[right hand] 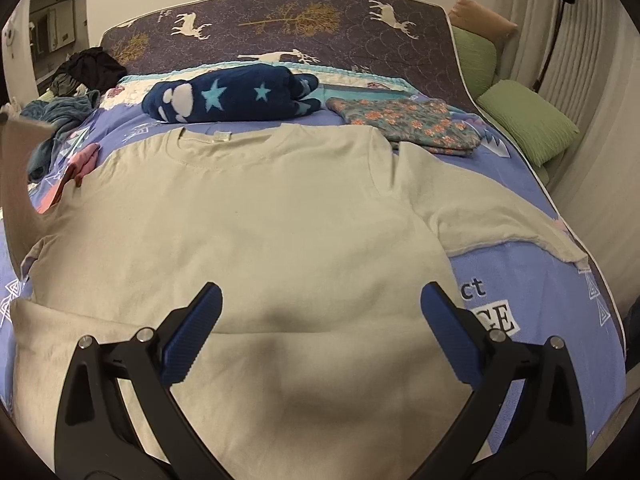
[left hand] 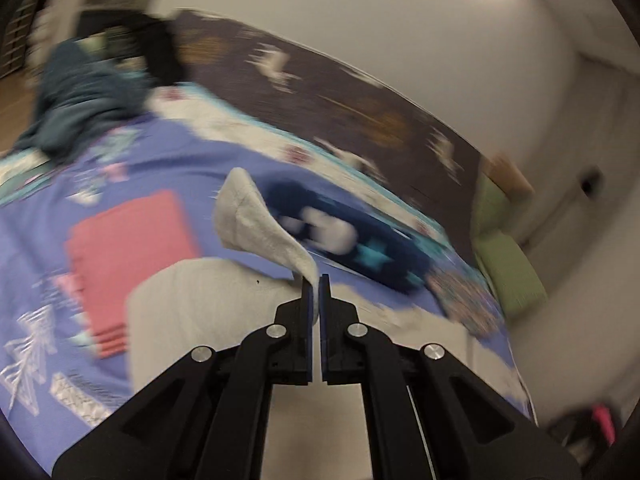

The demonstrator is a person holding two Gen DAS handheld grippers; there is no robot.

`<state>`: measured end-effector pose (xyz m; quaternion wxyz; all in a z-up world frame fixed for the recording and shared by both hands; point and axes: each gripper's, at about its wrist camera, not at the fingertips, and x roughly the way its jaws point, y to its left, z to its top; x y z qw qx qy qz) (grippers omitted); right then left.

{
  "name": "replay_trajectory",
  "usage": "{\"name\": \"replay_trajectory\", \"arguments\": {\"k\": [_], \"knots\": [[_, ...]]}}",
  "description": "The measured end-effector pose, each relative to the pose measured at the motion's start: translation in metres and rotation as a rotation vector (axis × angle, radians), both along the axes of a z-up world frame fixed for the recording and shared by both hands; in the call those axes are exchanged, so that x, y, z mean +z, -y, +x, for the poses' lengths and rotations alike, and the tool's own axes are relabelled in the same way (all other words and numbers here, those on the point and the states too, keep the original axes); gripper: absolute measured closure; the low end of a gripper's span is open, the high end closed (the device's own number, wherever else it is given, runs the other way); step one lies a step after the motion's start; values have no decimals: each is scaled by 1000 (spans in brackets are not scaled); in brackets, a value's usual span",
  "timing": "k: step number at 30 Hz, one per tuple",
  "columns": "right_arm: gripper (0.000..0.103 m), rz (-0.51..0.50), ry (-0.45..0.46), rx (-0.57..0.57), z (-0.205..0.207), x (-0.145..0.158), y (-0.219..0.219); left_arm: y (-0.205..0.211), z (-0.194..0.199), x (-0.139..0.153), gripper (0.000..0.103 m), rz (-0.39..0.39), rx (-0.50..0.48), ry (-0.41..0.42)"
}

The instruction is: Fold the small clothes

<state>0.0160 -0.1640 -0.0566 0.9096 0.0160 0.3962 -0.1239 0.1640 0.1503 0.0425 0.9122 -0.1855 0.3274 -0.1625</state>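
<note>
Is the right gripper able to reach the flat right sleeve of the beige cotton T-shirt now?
Probably yes: the right gripper hangs open above the beige cotton T-shirt, and its right sleeve lies flat, uncovered.

My left gripper (left hand: 319, 280) is matte black, its linkage arms pinned with round silver screw heads, and thin blue pads line the inner faces of its fingers. My right gripper (right hand: 321, 300) has the same black frame and silver pivots, with ribbed blue pads (right hand: 194, 336) on its fingers.
</note>
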Motion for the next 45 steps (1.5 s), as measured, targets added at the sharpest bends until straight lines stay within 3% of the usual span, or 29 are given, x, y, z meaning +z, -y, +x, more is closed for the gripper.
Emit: {"name": "replay_trajectory", "arguments": {"k": [4, 7, 10, 13, 15, 17, 22, 25, 27, 29, 32, 33, 34, 35, 36, 38, 42, 44, 45], "knots": [[2, 16, 7, -55, -9, 2, 19, 108, -4, -30, 101, 81, -245, -19], [2, 46, 13, -83, -15, 4, 33, 154, -7, -69, 100, 156, -342, -106], [2, 85, 17, -97, -19, 3, 46, 168, -18, -95, 81, 226, -383, -136], [2, 180, 21, -64, -18, 2, 57, 157, -32, -97, 56, 310, -320, -81], [2, 287, 13, -16, -10, 2, 61, 143, -43, -94, 52, 361, -268, -31], [4, 364, 5, 37, 0, 2, 59, 125, -55, -92, 39, 409, -205, -2], [26, 435, -47, 213, 43, -1, 33, 68, -72, -98, 29, 477, -39, -15], [24, 445, -100, 291, 67, -6, 5, 38, -73, -110, 28, 497, 37, -72], [12, 398, -121, 338, 77, -10, -13, 23, -68, -118, 28, 511, 88, -115], [12, 350, -150, 381, 94, -17, -32, 16, -63, -123, 28, 522, 104, -146], [12, 459, -197, 373, 121, -35, -36, 17, -61, -130, 28, 528, 75, -167], [21, 492, -217, 353, 128, -42, -36, 19, -62, -131, 28, 535, 58, -169], [79, 486, -213, 319, 133, -44, -35, 23, -61, -134, 27, 544, 40, -170], [91, 441, -207, 306, 134, -39, -36, 26, -61, -137, 27, 551, 28, -169], [93, 444, -202, 297, 132, -32, -34, 28, -63, -141, 27, 557, 20, -169], [93, 504, -61, 280, 116, 1, -16, 31, -62, -146, 27, 569, 17, -173], [90, 415, 138, 232, 77, 49, 23, 34, -61, -148, 27, 575, 28, -166], [76, 335, 166, 185, 61, 49, 45, 33, -60, -149, 26, 565, 30, -170], [50, 315, 150, 170, 57, 43, 53, 33, -60, -150, 23, 564, 36, -173]]}}
